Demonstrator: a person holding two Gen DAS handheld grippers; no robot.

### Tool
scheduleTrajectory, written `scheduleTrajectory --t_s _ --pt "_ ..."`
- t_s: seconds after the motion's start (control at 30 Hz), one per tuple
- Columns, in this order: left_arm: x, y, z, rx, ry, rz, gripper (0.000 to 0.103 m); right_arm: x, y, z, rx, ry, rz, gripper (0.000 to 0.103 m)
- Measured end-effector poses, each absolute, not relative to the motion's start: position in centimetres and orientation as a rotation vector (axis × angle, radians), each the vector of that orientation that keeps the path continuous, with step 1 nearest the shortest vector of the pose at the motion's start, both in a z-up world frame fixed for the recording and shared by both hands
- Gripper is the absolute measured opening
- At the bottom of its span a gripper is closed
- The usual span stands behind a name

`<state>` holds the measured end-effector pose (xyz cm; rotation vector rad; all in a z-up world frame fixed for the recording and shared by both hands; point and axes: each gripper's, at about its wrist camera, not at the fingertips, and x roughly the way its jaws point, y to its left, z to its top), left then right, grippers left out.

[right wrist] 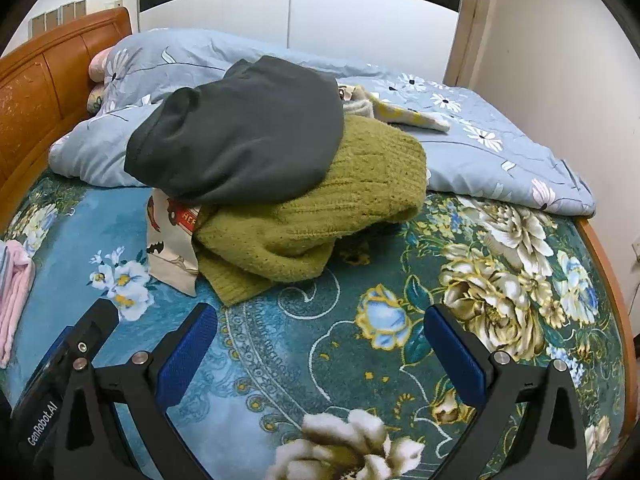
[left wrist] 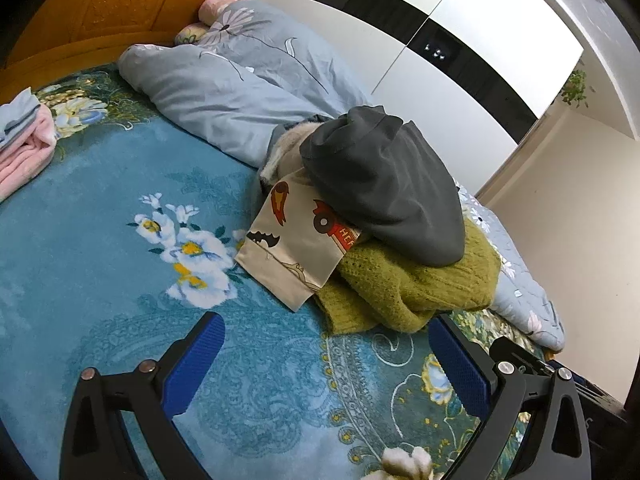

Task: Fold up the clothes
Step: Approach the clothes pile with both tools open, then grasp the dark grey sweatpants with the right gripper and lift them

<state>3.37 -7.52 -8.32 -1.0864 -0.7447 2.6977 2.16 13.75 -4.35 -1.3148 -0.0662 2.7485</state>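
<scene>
A pile of clothes lies on the blue floral bedspread (left wrist: 100, 208). On top is a dark grey garment (left wrist: 384, 184) (right wrist: 240, 132). Under it are an olive-green knit sweater (left wrist: 404, 284) (right wrist: 320, 208) and a beige printed garment with cars (left wrist: 296, 248) (right wrist: 170, 240). A fluffy cream garment (left wrist: 284, 152) (right wrist: 360, 104) sits behind the pile. My left gripper (left wrist: 326, 332) is open and empty, just short of the sweater. My right gripper (right wrist: 320, 324) is open and empty, a little before the pile.
A light blue flowered duvet (left wrist: 224, 80) (right wrist: 480, 148) lies bunched along the far side. Folded pink and grey clothes (left wrist: 20, 148) (right wrist: 12, 292) sit at the left. A wooden headboard (left wrist: 100, 8) (right wrist: 40, 92) stands at the back left, a wardrobe (right wrist: 360, 12) behind.
</scene>
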Motion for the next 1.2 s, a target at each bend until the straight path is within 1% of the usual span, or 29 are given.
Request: scheduleTrajectory --t_s 0.3,0.83,1.0,1.2 --pt "3.2 -7.8 -8.5 -1.104 -0.758 2.711 0.103 2.0 13.5 -4.6 -1.318 -0.078 2.751 0.103" --pt "1.5 -8.5 -10.2 -1.149 -0.836 2.74 0.103 -0.2 12.9 -6.2 -1.331 -0.063 2.75 0.103" --pt "0.8 -8.4 -10.7 -1.156 -0.824 2.748 0.103 -1.2 12.7 -6.5 -1.346 -0.096 2.74 0.103" --pt "0.4 -8.4 -11.1 -1.172 -0.798 2.765 0.103 -2.4 12.3 -7.1 -1.389 -0.193 2.751 0.103"
